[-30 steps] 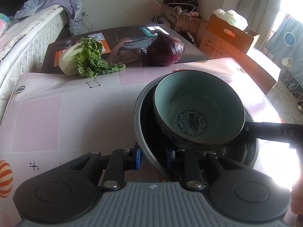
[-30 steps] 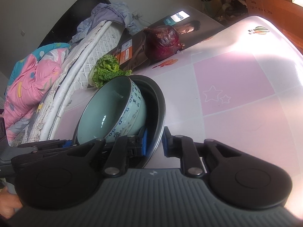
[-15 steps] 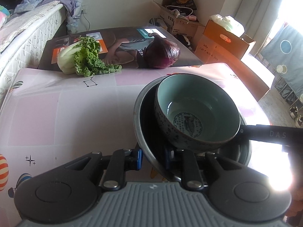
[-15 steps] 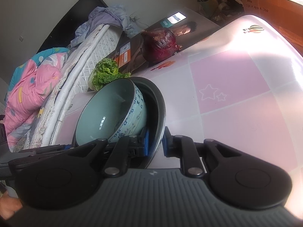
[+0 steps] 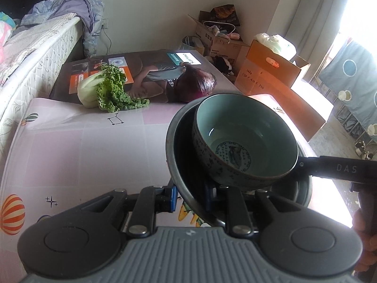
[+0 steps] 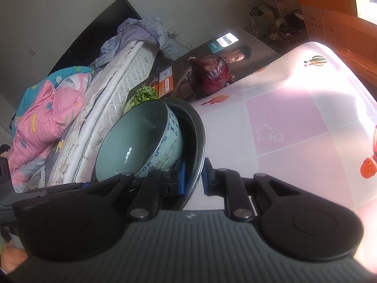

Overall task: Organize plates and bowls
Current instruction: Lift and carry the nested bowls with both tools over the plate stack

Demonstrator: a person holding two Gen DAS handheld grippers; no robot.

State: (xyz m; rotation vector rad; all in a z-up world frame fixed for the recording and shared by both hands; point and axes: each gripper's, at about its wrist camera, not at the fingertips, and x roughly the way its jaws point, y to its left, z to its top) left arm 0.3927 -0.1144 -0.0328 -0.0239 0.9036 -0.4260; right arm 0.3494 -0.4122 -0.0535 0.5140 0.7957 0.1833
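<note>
1. The table point(image 5: 70, 155) carries a glossy cloth of pink and white squares printed with stars and hot-air balloons; strong sunlight washes out its right side.
2. A dark plate point(image 5: 179, 165) is lifted above the cloth, tilted, with a bowl point(image 5: 245, 139) sitting inside it. The bowl is pale green within, has a blue round mark at its bottom and blue patterning outside, and leans against the plate's wall.
3. The left gripper point(image 5: 189, 198) is clamped on the plate's near rim, one blue pad outside and one inside.
4. The right gripper point(image 6: 194, 179) grips the opposite rim the same way, jaws nearly closed with the rim between the blue pads; in the left view its black finger reaches in from the right beside the bowl.
5. At the far edge of the table lie a leafy cabbage point(image 5: 106, 89) and a red cabbage point(image 5: 195, 87), well apart, both resting against a flat printed box point(image 5: 150, 70) showing a man and a brand logo.
6. A bed point(image 6: 113, 89) with a quilted mattress stands beside the table, with a pink and blue blanket point(image 6: 44, 118) and grey clothes heaped on it.
7. Cardboard boxes point(image 5: 271, 70) crowd the far corner by the wall, near a bright curtained window.
</note>
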